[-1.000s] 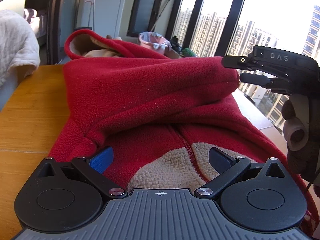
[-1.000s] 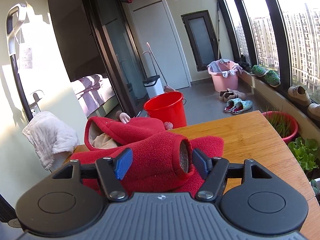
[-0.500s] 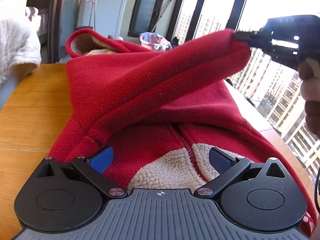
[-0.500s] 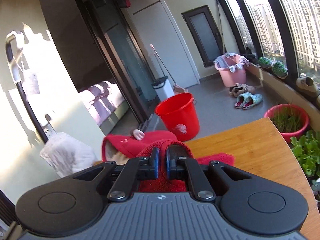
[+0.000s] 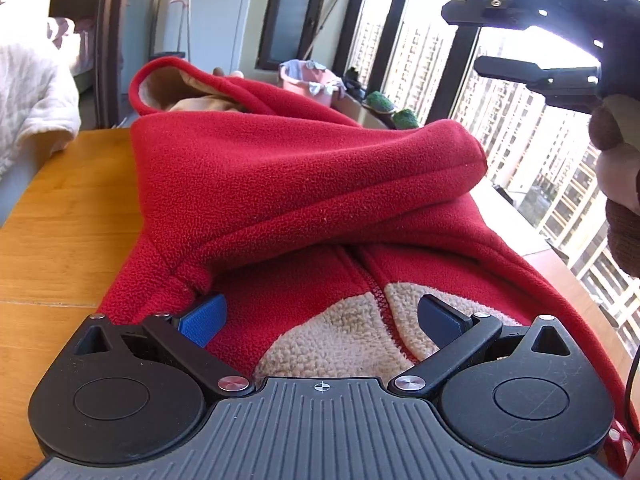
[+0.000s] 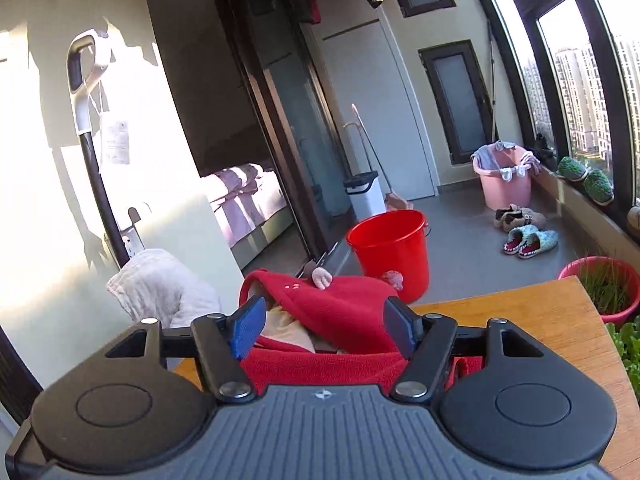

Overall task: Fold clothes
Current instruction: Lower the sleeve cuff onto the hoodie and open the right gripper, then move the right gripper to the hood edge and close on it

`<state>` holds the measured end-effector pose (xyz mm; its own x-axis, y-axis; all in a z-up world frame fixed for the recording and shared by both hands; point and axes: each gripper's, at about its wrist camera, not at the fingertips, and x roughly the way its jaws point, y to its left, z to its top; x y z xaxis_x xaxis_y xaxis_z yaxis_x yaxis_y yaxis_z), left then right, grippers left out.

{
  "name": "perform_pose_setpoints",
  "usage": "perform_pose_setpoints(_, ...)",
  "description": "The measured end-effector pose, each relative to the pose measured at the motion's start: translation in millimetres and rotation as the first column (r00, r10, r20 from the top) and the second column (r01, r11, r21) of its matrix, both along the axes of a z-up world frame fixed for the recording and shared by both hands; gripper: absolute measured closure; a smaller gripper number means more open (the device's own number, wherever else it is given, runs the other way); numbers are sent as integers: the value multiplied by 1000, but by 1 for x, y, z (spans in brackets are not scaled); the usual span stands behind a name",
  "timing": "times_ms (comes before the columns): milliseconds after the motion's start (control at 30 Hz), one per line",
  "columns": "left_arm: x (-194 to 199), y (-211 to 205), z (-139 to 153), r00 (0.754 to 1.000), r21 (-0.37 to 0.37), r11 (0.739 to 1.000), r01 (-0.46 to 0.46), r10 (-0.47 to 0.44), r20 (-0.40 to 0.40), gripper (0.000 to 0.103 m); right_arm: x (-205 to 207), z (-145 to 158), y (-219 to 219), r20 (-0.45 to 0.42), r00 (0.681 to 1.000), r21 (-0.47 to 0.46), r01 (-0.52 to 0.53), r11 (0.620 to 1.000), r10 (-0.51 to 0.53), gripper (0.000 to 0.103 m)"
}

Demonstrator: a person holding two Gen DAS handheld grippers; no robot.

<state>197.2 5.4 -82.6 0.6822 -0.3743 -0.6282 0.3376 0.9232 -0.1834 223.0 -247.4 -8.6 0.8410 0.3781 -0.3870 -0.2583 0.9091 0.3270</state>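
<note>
Two grippers were in play, and neither one had cloth pinched. You had the red fleece jacket (image 5: 304, 184) spread across the wooden table (image 5: 60, 216), its hood (image 5: 176, 80) at the far end with the cream lining showing. One sleeve (image 5: 360, 168) lay folded across the body of the jacket, its cuff end toward the window side. Your left gripper (image 5: 320, 316) sat low over the near hem, its jaws spread wide over the zip line and the cream lining, the blue pad (image 5: 202, 316) against the red fleece at the sleeve seam, though nothing was squeezed between the pads. Your right gripper (image 6: 322, 324) hovered above the jacket on the window side, its jaws opening, with the hood seen beyond them and nothing pressed by the pads; in the left wrist view it hung clear of the sleeve end, your hand (image 5: 618, 184) wrapped around its handle. Beyond the table stood a red bucket (image 6: 388, 248) on the floor, a pink tub (image 6: 506, 184) by the window, and a white towel (image 6: 160, 284) draped off to the left.
</note>
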Motion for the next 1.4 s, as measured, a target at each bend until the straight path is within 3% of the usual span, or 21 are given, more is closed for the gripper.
perform_pose_setpoints(100, -6, 0, 10, 999, 22, 998, 51, -51, 18, 0, 18, -47, 2, -187, 977, -102, 80, 992, -98, 39)
perform_pose_setpoints(167, -14, 4, 27, 994, 13, 997, 77, -78, 79, 0, 10, -79, -11, -161, 983, -90, 72, 993, -86, 43)
perform_pose_setpoints(300, -5, 6, 55, 977, -64, 992, 106, -92, 193, 0, -5, -80, -9, -125, 988, -110, 83, 990, -96, 43)
perform_pose_setpoints(400, 23, 1, 51, 970, -83, 991, 105, -83, 230, 0, -9, -80, 5, -102, 988, -176, 99, 979, -118, 41)
perform_pose_setpoints(567, 70, 16, 6, 996, -128, 991, 47, -37, 79, 0, -12, -79, 3, -96, 989, -154, 100, 983, -116, 41)
perform_pose_setpoints(733, 68, 25, 4, 996, -163, 985, 57, -44, 82, 0, -7, -76, 6, -94, 990, -157, 94, 983, -110, 37)
perform_pose_setpoints(900, 65, 24, 4, 995, -150, 987, 56, -44, 85, 0, -6, -69, 12, -101, 986, -194, 112, 975, -134, 37)
perform_pose_setpoints(933, 64, 24, 4, 995, -147, 988, 56, -43, 86, 0, -6, -64, 15, -102, 985, -193, 121, 974, -142, 33)
perform_pose_setpoints(1000, 63, 25, 4, 995, -153, 987, 54, -41, 85, 0, -10, -50, 21, -72, 988, -160, 123, 979, -136, 26)
perform_pose_setpoints(1133, 62, 26, 4, 996, -158, 986, 53, -40, 85, 0, -7, -25, 36, 30, 997, -124, 70, 990, -67, 24)
perform_pose_setpoints(1200, 61, 27, 4, 996, -157, 986, 54, -41, 84, 0, 12, -33, 36, -43, 997, -94, 54, 994, -58, 20)
perform_pose_setpoints(1267, 60, 28, 5, 996, -159, 986, 56, -43, 84, 0, 35, -59, 29, -186, 977, -87, 94, 992, -109, 20)
perform_pose_setpoints(1300, 59, 30, 5, 995, -165, 984, 60, -47, 84, 0, 38, -70, 26, -215, 970, -83, 99, 992, -115, 20)
perform_pose_setpoints(1400, 60, 32, 5, 995, -181, 981, 66, -52, 84, 0, 28, -77, 22, -155, 984, -75, 81, 994, -92, 20)
